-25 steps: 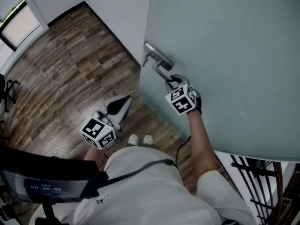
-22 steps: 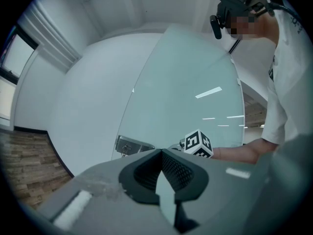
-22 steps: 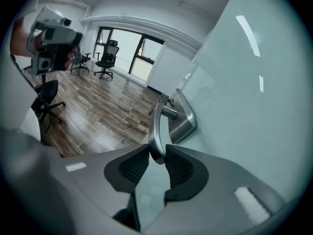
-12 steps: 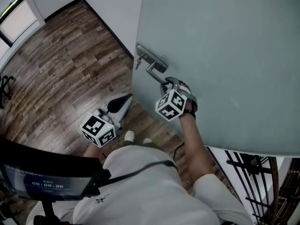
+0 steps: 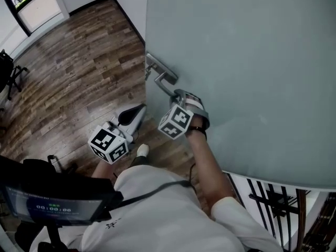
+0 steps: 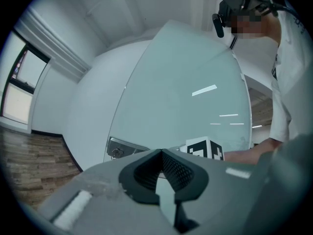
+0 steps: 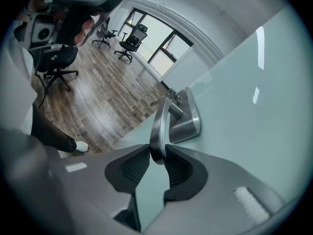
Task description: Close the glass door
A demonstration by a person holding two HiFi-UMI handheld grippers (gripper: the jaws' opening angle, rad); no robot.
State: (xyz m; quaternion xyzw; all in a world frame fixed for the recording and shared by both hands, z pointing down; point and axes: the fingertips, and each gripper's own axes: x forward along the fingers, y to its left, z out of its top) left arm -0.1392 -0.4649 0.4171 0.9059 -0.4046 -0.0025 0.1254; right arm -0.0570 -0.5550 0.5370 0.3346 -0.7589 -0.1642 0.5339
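Left gripper: jaws together, empty, at 7 o'clock from the handle, apart from it. Handle: free end pinched between the right jaws. Right gripper: clamped on handle, at its 5 o'clock. Door: glass, handle near its left edge.

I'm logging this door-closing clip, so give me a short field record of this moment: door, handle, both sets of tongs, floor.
door: frosted glass door, free edge standing over the floor
handle: brushed metal lever handle, near that edge
right tongs: shut on the lever's end, jaws just tightened on it
left tongs: shut, empty, held low, apart from the door
floor: brown wood-plank floor
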